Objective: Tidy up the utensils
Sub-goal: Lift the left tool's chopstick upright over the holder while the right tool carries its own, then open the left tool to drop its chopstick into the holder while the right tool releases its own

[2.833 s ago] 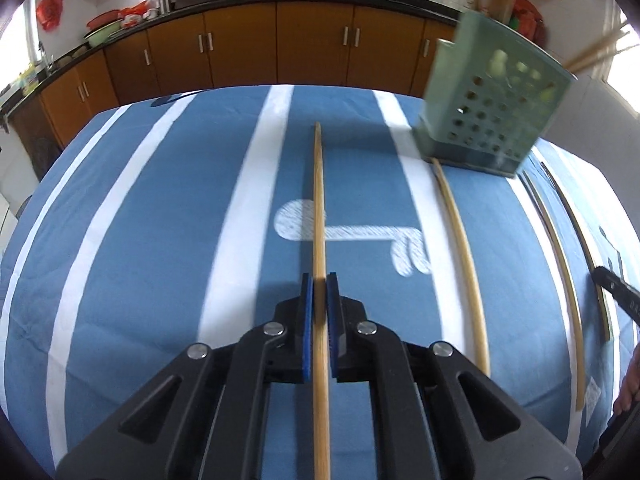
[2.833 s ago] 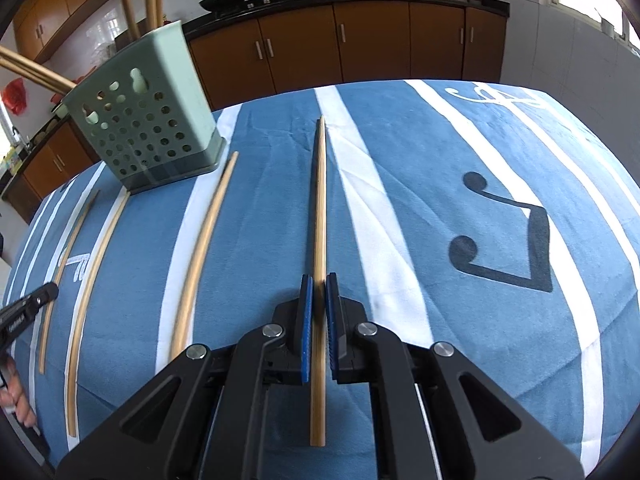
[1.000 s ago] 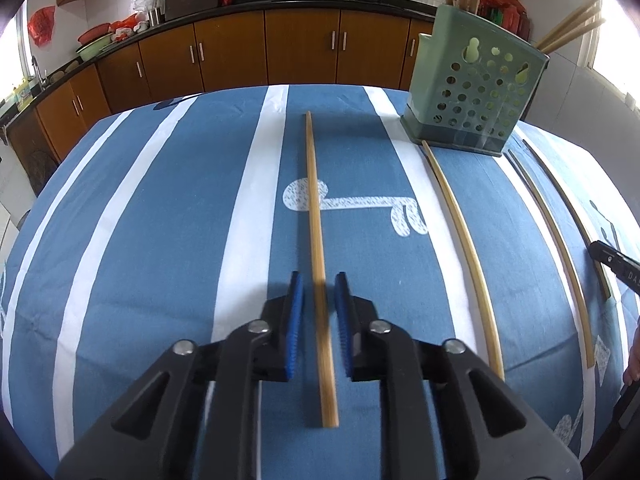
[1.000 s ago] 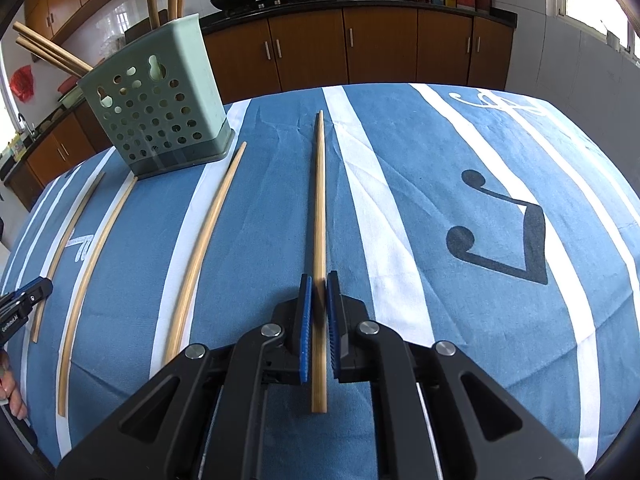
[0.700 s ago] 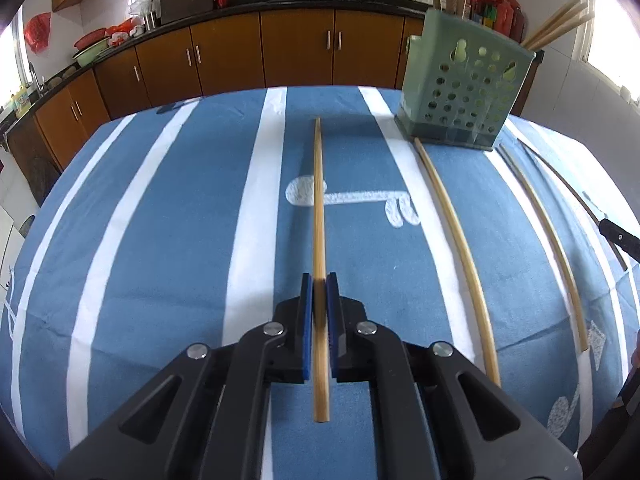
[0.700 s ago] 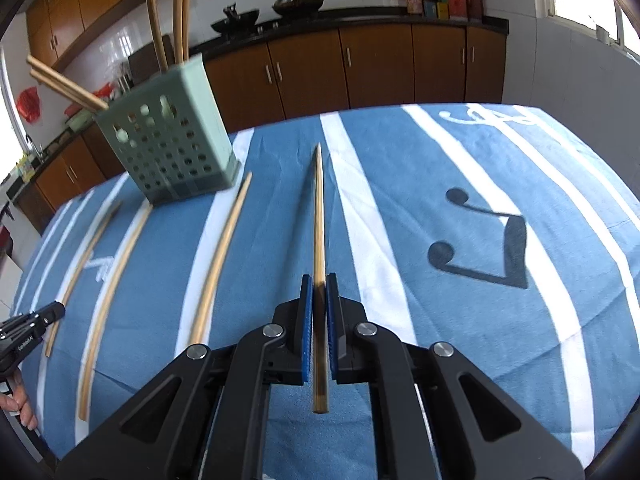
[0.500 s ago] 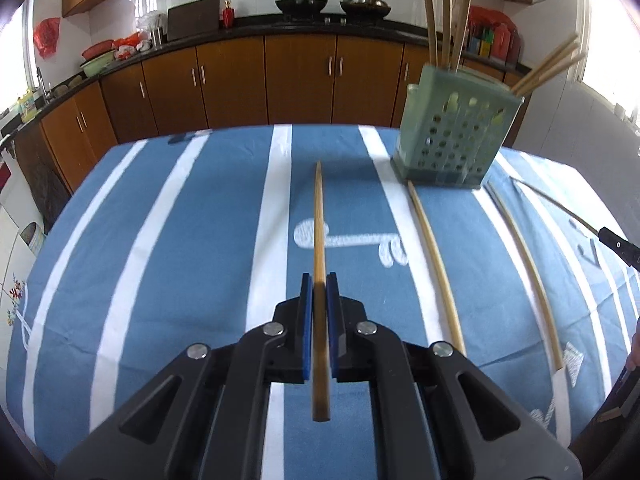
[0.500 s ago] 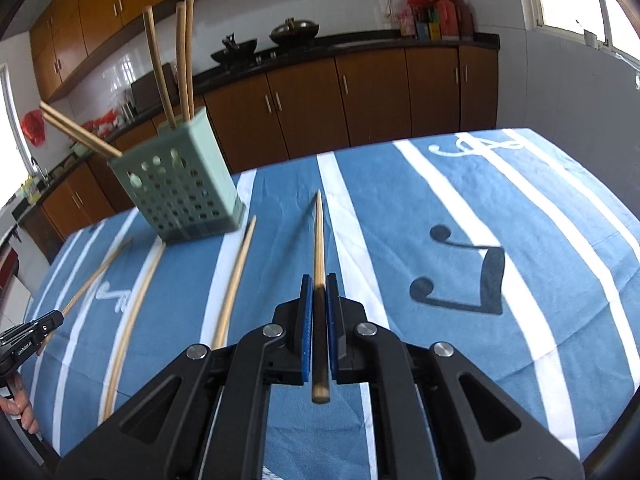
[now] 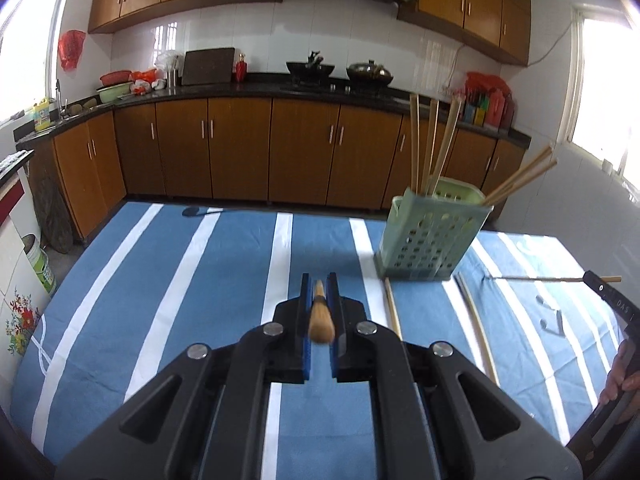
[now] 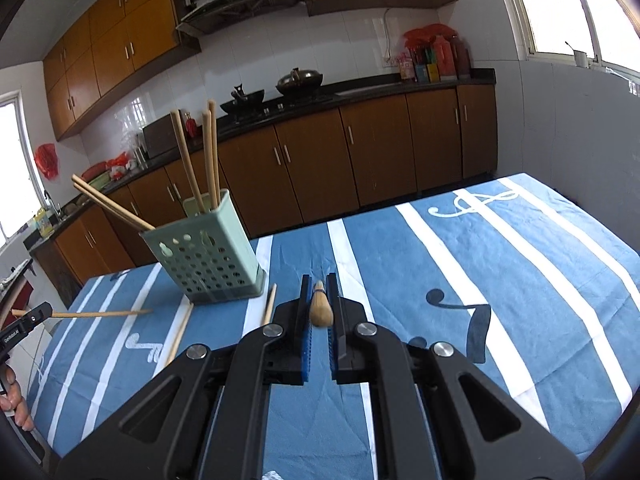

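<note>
Both chopsticks had risen off the tablecloth (image 9: 224, 280), the left claw (image 9: 319, 300) and right claw (image 10: 319, 300) each pinching a chopstick (image 9: 320, 316) level, well above it.

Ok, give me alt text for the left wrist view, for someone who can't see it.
The left claw is shut on a wooden chopstick, lifted above the blue, white-striped tablecloth and pointing forward. Ahead to the right stands a pale green perforated plastic holder with several chopsticks in it; two more lie on the cloth near its base.
</note>
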